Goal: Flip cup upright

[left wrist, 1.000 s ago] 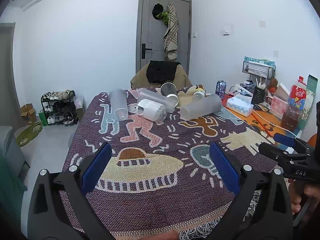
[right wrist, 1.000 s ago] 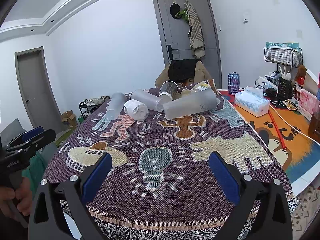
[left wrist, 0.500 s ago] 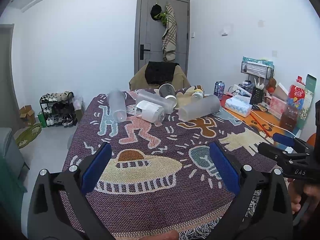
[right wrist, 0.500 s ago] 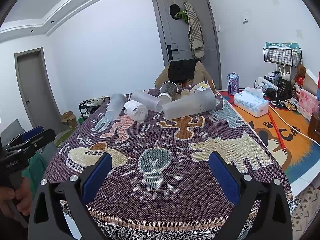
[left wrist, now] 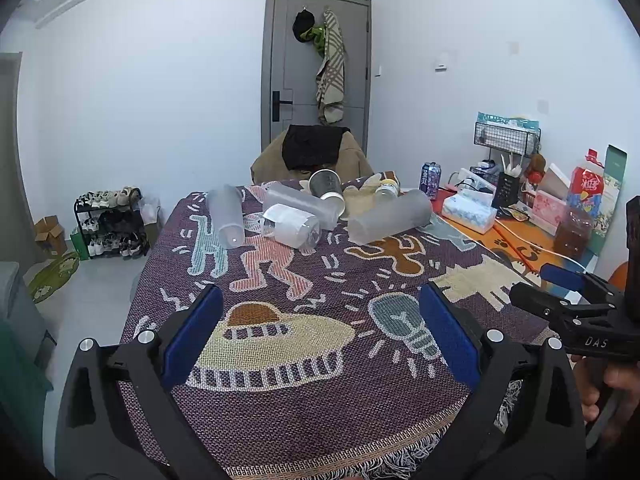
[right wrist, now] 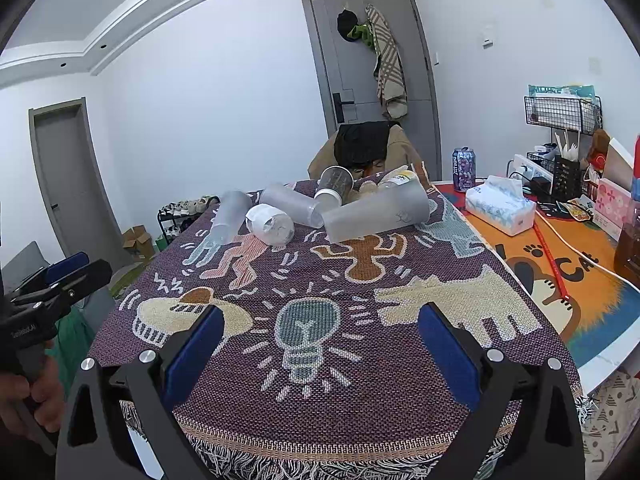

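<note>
Several plastic cups lie on their sides in a heap at the far end of the patterned tablecloth (left wrist: pixel 304 392): a frosted cup (left wrist: pixel 228 216) at the left, a white-labelled cup (left wrist: pixel 290 226), a clear cup (left wrist: pixel 304 204), a grey cup (left wrist: pixel 326 190) and a large frosted cup (left wrist: pixel 390 216). The same heap shows in the right wrist view, with the large frosted cup (right wrist: pixel 376 212) nearest. My left gripper (left wrist: pixel 320 328) is open and empty above the near end of the cloth. My right gripper (right wrist: pixel 320 336) is open and empty, also at the near end.
A tissue box (right wrist: pixel 500 210), a drink can (right wrist: pixel 463 169), a wire rack (right wrist: pixel 560 110) and boxes stand on the orange mat (right wrist: pixel 580 280) to the right. A chair with a dark garment (right wrist: pixel 362 148) stands behind the table. The cloth's fringe (right wrist: pixel 320 468) hangs over the near edge.
Both grippers have drifted slightly; the view has barely shifted. The cups have not moved and both grippers stay open.
</note>
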Tool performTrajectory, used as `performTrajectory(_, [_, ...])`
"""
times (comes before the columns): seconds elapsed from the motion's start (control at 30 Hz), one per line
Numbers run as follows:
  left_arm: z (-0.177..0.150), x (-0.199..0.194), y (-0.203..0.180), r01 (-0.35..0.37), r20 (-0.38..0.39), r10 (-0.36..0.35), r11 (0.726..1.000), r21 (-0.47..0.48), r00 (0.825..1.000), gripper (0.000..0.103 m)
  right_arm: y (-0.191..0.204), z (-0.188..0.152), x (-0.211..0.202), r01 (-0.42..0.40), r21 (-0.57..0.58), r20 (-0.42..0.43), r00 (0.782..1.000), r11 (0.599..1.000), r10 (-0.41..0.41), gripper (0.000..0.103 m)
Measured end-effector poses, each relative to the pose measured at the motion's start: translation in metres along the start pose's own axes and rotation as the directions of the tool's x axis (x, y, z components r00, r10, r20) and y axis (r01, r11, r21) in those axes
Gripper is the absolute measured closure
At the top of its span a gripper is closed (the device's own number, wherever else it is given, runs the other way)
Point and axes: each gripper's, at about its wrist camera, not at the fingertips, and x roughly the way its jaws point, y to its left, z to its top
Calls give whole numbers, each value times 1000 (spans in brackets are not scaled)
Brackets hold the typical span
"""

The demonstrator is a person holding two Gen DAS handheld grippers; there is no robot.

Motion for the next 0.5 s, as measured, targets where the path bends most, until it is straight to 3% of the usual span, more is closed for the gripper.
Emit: performTrajectory(0.5, [-1, -5, 1, 27, 10, -27, 1000, -6, 1000, 6, 2, -1, 0, -6, 2, 2, 1000, 1000, 6, 8])
